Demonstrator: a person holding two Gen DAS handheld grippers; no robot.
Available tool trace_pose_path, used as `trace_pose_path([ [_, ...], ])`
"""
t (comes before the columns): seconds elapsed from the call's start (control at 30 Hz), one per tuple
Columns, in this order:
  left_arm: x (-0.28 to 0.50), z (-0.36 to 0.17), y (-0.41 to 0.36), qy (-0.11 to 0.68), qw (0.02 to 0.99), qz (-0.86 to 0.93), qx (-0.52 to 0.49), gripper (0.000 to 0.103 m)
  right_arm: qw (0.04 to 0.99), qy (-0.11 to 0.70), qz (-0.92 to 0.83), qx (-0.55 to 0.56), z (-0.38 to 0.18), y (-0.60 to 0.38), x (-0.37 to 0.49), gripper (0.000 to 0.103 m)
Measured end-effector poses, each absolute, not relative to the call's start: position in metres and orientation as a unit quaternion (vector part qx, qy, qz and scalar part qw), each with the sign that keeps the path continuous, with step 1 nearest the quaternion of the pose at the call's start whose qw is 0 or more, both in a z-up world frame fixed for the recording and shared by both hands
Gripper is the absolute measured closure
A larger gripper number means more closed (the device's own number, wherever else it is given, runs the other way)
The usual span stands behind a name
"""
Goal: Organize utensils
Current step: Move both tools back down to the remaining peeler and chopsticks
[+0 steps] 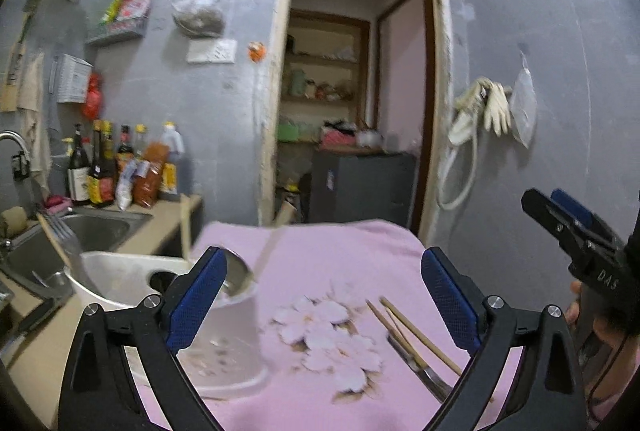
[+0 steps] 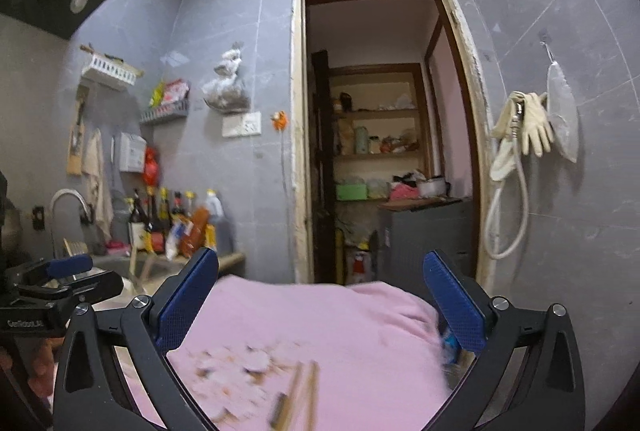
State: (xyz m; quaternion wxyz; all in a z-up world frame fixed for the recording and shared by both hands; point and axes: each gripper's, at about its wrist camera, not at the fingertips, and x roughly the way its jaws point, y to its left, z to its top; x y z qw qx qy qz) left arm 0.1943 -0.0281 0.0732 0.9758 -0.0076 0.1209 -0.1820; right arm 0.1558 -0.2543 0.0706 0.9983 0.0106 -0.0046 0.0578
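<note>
Wooden chopsticks (image 1: 416,335) lie on the pink cloth (image 1: 320,255) covering the table, near right, long axis running from near right to far left, tips pointing far left. Beside them lies a metal utensil (image 1: 424,375). Left tongs (image 1: 320,295) and right tongs (image 2: 320,299) stand wide, empty. White holder (image 1: 132,271), left, carries a fork (image 1: 66,235) and spoon (image 1: 238,275).

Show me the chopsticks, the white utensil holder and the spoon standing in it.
chopsticks (image 1: 416,335), left wrist view, middle of the wooden shafts.
white utensil holder (image 1: 120,271), left wrist view, its rim.
spoon (image 1: 238,275), left wrist view, its metal bowl.
</note>
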Motion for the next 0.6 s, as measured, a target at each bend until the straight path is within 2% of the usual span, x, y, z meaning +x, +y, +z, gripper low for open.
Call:
trace_pose_path([
  [0.27,0.214,0.043,-0.064,0.209,0.953,-0.219,0.008,0.008,0.996,0.06,0.055,-0.02,0.047,-0.284,0.157,0.0],
  [0.6,0.245,0.012,-0.091,0.332,0.907,-0.259,0.005,0.009,0.976,0.188,0.099,-0.043,0.013,-0.298,0.173,0.002],
])
